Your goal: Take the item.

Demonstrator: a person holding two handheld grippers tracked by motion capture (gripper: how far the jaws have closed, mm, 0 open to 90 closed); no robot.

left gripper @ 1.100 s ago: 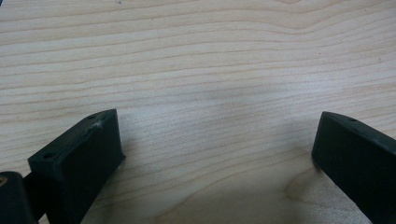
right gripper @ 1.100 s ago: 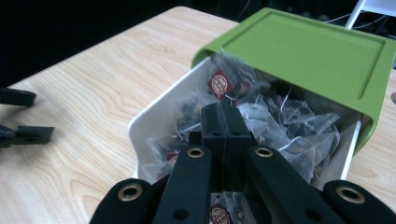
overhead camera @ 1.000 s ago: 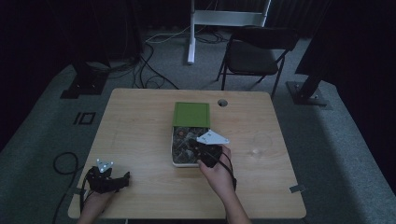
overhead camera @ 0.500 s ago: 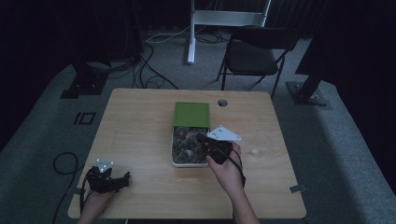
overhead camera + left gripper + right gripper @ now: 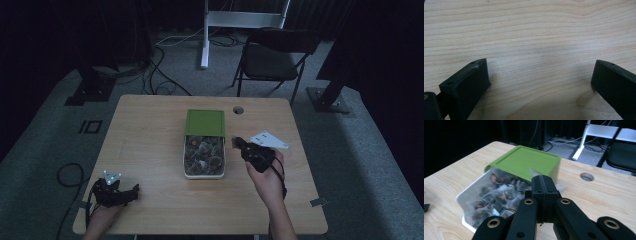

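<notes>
A white box (image 5: pixel 183 161) full of small clear packets (image 5: pixel 202 155) stands mid-table, and its green lid (image 5: pixel 205 122) is slid back over the far half. My right gripper (image 5: pixel 237 142) hovers just right of the box, pointing left toward it. In the right gripper view its jaws (image 5: pixel 543 178) are pressed together on a clear packet (image 5: pixel 533 171), whose corners stick out above and beside the tips. My left gripper (image 5: pixel 131 191) rests at the table's near left corner. Its jaws (image 5: pixel 539 80) stand wide apart over bare wood with nothing between them.
A round cable hole (image 5: pixel 238 110) lies in the table behind the box. A dark folding chair (image 5: pixel 272 60) and a white stand leg (image 5: pixel 205 35) are beyond the far edge. A strip of tape (image 5: pixel 317 202) marks the near right corner.
My right gripper has risen from over the packets in the box and moved right, now beside the box's right edge, jaws still together. The left gripper has stayed put.
</notes>
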